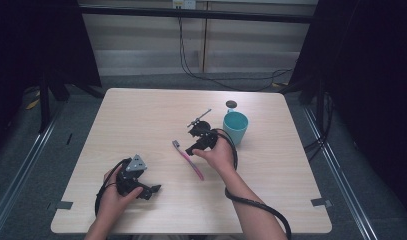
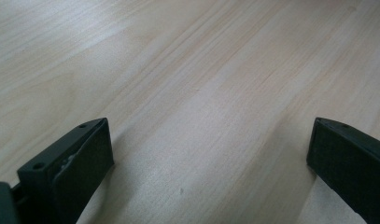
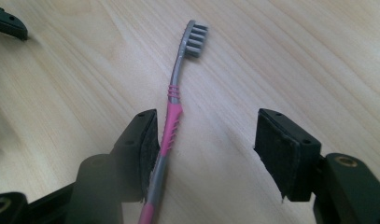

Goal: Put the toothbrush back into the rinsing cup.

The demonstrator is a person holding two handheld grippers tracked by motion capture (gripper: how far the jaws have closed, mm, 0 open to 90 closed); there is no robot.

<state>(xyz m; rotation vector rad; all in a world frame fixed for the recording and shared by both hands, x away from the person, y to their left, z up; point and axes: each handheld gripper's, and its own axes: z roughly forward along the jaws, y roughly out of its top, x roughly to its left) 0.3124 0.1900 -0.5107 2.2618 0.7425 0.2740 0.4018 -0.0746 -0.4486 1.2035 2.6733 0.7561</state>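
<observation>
- Toothbrush [image 3: 174, 100], pink handle and grey head, lies flat on the table [image 1: 141, 120], left of the teal cup [image 1: 235, 127].
- Right gripper [image 3: 204, 140]: jaws apart, straddling the handle; one pad [image 3: 149, 144] just beside it, the other well clear. No grip.
- Left gripper [image 2: 208, 154]: jaws wide over bare wood, near the table's front edge.

I see a pale wood-grain table [image 3: 290, 56] with a smooth, faintly sheeny finish, and on it a toothbrush [image 3: 171, 119] of smooth pink and grey plastic, lying against the matt, rough-looking black pads [image 3: 149, 147] of my right gripper [image 3: 206, 144].
</observation>
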